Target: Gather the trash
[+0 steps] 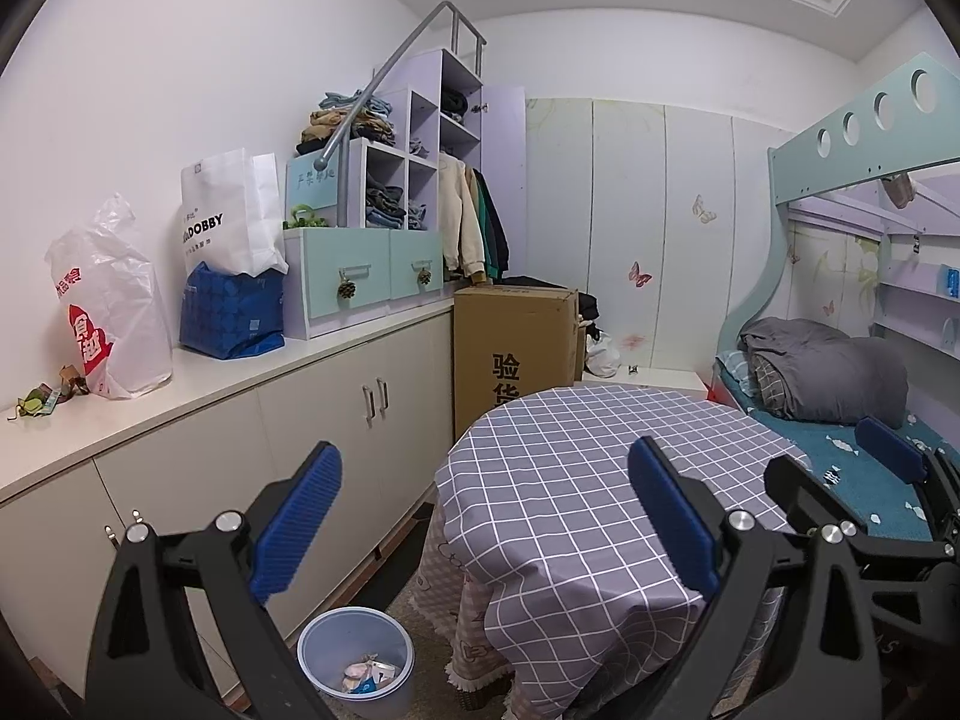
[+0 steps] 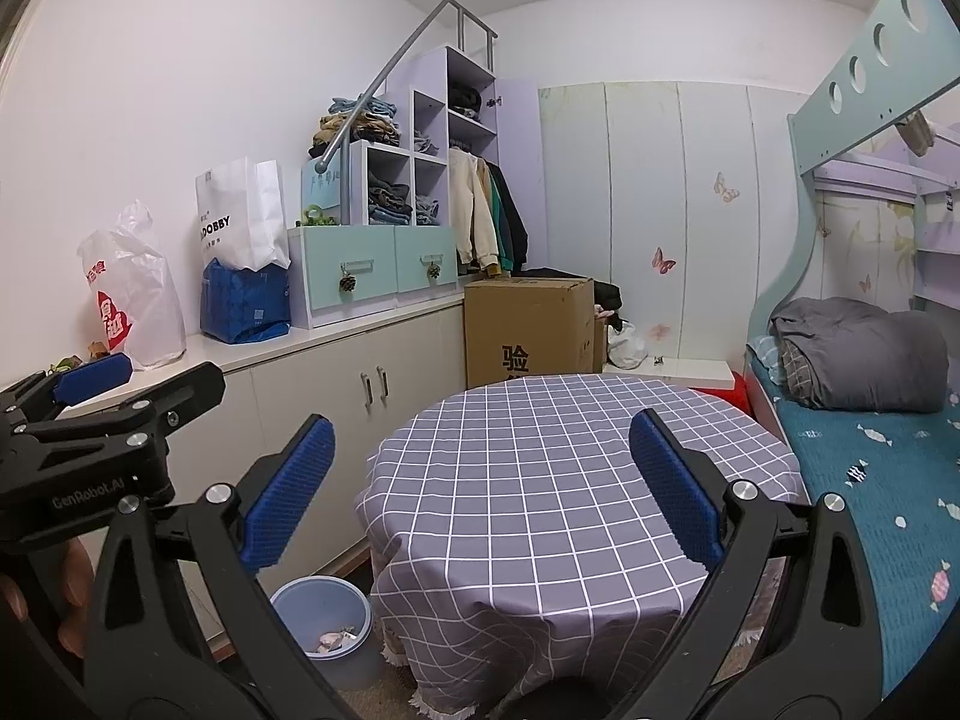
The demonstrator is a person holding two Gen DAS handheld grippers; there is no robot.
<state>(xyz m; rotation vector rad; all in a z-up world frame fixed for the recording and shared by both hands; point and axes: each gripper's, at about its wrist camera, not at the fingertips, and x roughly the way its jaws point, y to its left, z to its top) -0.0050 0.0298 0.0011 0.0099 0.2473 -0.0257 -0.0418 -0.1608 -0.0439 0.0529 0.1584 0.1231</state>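
A pale blue trash bin [image 1: 355, 660] stands on the floor left of a round table with a grey checked cloth [image 1: 588, 480]; several scraps lie in it. The bin also shows in the right wrist view [image 2: 321, 624]. Small crumpled scraps [image 1: 45, 399] lie on the white counter at the far left. My left gripper [image 1: 486, 516] is open and empty above the table's near edge. My right gripper [image 2: 480, 498] is open and empty over the same table. The left gripper's body shows at the left of the right wrist view [image 2: 96, 420].
A white cabinet counter [image 1: 252, 372] runs along the left wall with a white plastic bag [image 1: 114, 306], a blue bag [image 1: 234, 315], a white paper bag and a drawer unit. A cardboard box [image 1: 510, 348] stands behind the table. A bunk bed [image 2: 870, 420] fills the right side.
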